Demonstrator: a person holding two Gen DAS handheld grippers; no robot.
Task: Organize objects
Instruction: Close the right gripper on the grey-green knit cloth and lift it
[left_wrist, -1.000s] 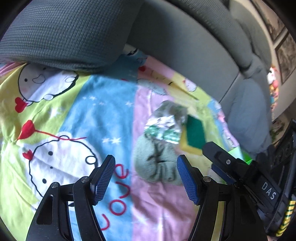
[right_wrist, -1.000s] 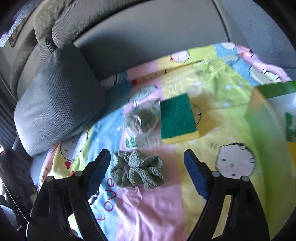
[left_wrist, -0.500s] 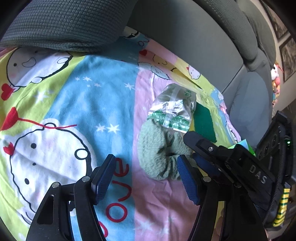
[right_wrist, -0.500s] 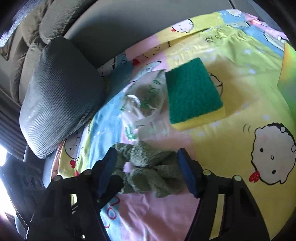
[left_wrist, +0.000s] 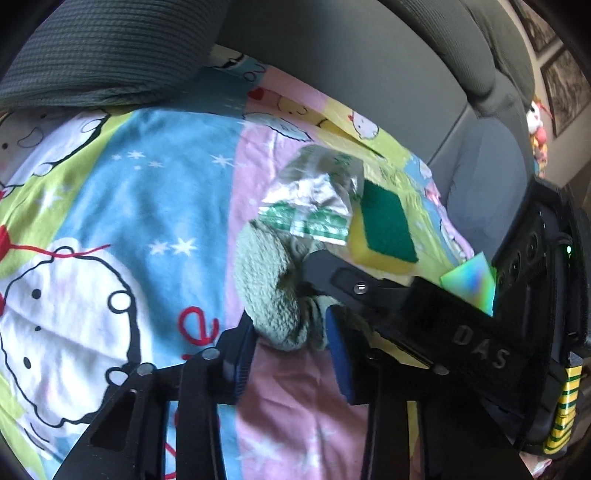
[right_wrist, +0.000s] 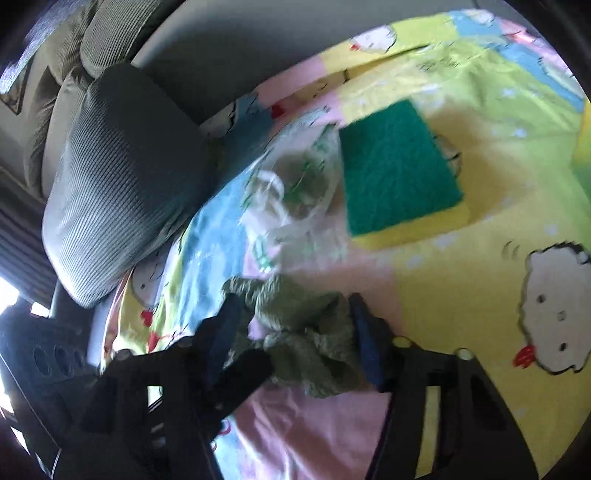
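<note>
Green terry scrunchie lies bunched on the cartoon-print blanket, pinched from both ends: the left gripper and right gripper have just closed on it. Just beyond lie a crinkled clear bag and a green-and-yellow sponge.

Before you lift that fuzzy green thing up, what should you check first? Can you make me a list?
1. Left gripper pads closed on the green scrunchie: ok, its jaws have just been closing.
2. Right gripper closed on the scrunchie too: ok, also just closing.
3. Both holding different parts: ok.
4. Plastic bag clear of the scrunchie: not ok, its edge overlaps.
5. Sponge out of the way: ok.
6. Blanket not pinched: cannot tell.
</note>
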